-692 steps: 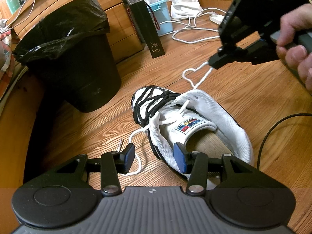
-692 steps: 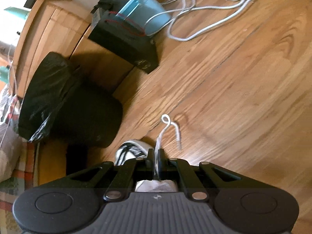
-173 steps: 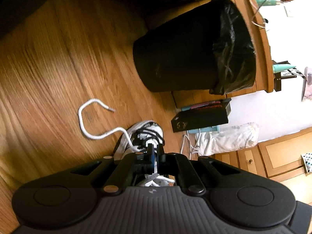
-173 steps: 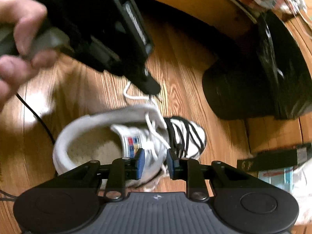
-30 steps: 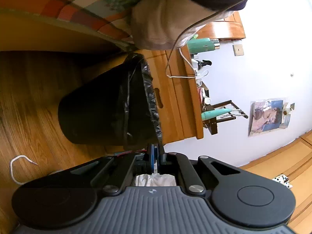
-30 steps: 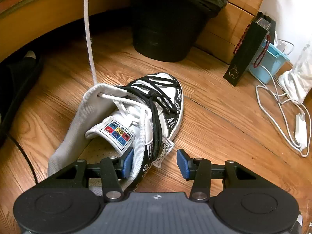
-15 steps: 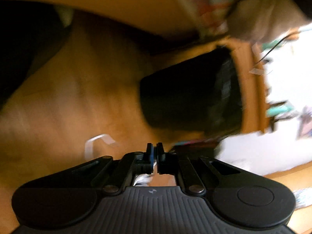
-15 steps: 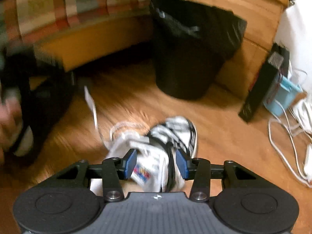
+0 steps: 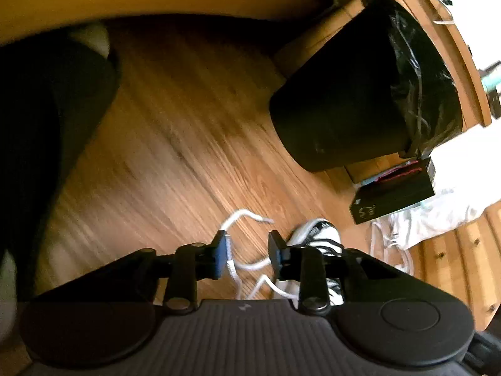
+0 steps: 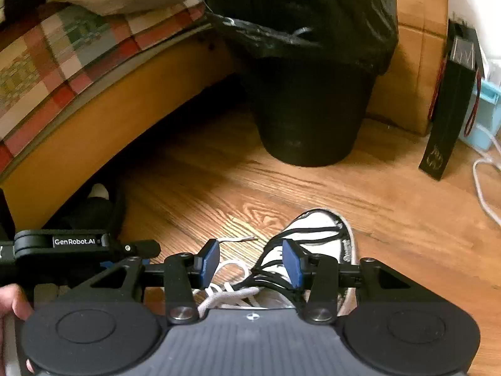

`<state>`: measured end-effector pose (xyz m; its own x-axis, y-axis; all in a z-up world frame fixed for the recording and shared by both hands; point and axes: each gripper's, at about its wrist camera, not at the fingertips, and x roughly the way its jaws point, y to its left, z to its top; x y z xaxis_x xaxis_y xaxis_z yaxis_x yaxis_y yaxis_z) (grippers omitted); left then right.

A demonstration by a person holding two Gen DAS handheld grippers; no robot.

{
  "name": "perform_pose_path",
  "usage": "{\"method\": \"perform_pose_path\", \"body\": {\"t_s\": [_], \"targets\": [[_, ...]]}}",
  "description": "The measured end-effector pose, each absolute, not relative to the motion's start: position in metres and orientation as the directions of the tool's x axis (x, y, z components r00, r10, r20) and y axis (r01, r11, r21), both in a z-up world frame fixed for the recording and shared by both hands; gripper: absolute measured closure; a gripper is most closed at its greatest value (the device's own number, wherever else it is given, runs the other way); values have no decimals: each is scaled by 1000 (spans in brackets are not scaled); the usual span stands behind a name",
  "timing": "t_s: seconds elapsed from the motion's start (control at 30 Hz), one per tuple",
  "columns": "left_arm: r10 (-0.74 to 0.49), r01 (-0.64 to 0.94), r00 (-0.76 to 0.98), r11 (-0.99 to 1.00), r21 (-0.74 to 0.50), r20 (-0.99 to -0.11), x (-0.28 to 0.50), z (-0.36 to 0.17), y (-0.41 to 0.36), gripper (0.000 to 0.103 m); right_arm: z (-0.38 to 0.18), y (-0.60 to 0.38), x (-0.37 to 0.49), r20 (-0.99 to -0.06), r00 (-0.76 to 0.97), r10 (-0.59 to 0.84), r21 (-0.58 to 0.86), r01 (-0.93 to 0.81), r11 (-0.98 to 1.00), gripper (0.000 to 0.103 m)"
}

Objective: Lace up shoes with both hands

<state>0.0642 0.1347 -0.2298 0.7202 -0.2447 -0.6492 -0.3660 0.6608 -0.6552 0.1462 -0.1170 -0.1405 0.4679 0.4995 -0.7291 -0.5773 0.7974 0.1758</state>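
Left claw [image 9: 247, 252]: released, jaws just parted; white lace [image 9: 231, 269] lies loose against its left pad
Right claw [image 10: 250, 261]: released, empty, above the shoe
Shoe [image 10: 316, 244]: on the wooden floor [image 10: 313, 188], near the black bin [image 10: 310, 94]

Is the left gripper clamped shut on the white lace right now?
No. The left gripper has just opened, and the white lace runs loose beside one blue pad, unpinched.
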Motion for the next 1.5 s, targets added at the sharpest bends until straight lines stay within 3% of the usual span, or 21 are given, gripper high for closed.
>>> {"method": "perform_pose_path", "body": {"t_s": [0.27,0.5,0.93,1.17,1.27,1.37,1.5], "targets": [[-163,-282,698,833,-477,-697,79,-208,124,70,-149,-111,182,-721,425,547,313,-504,805,55],[15,-136,684,985,-107,-729,81,-191,82,68,-173,-81,227,-780,311,543,395,-427,813,58],[-26,-119,682,982,-146,-731,76,-199,71,60,-214,-64,277,-871,175,458,456,-57,888,63],[-28,-129,690,978,-161,-723,75,-197,71,60,-206,-40,272,-888,129,442,420,-169,892,63],[-26,-130,698,978,-163,-715,77,-195,72,60,-209,-40,275,-903,110,415,401,-127,907,68],[-32,-151,700,970,-191,-713,77,-194,75,60,-209,-38,281,-916,85,393,387,-77,919,67],[-37,-149,701,969,-198,-712,76,-194,75,60,-205,-20,278,-926,47,374,364,-149,920,66]]}}
